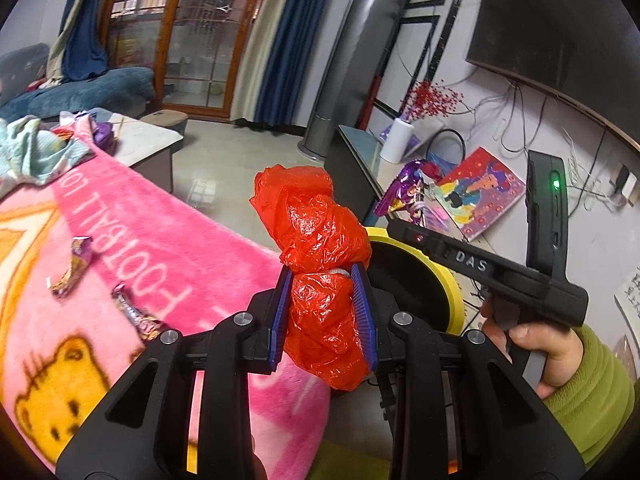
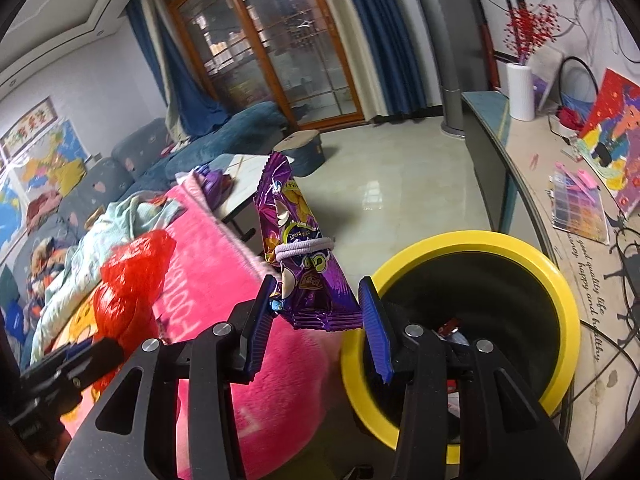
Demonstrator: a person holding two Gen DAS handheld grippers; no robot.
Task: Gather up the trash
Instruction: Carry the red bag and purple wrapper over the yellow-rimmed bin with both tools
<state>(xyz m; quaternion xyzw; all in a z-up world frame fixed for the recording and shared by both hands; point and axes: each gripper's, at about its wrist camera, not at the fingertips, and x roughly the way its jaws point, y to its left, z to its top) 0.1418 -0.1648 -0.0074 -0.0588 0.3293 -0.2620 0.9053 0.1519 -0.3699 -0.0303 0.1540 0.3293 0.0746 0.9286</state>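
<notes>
The left tongs [image 1: 324,312] pinched a crumpled red plastic bag [image 1: 316,248]; the right tongs [image 2: 320,320] gripped a purple foil snack packet [image 2: 300,248], both near the yellow-rimmed black bin [image 2: 552,264]. Released early, either might have missed onto the pink blanket [image 1: 160,240].

A crumpled glossy red plastic bag [image 1: 320,272] sits centre frame, a shiny purple snack wrapper with yellow print [image 2: 298,256] mid-frame, a yellow-rimmed black round bin [image 2: 560,280] lower right, and a fluffy pink blanket with an orange bear pattern [image 1: 132,216] at left.
</notes>
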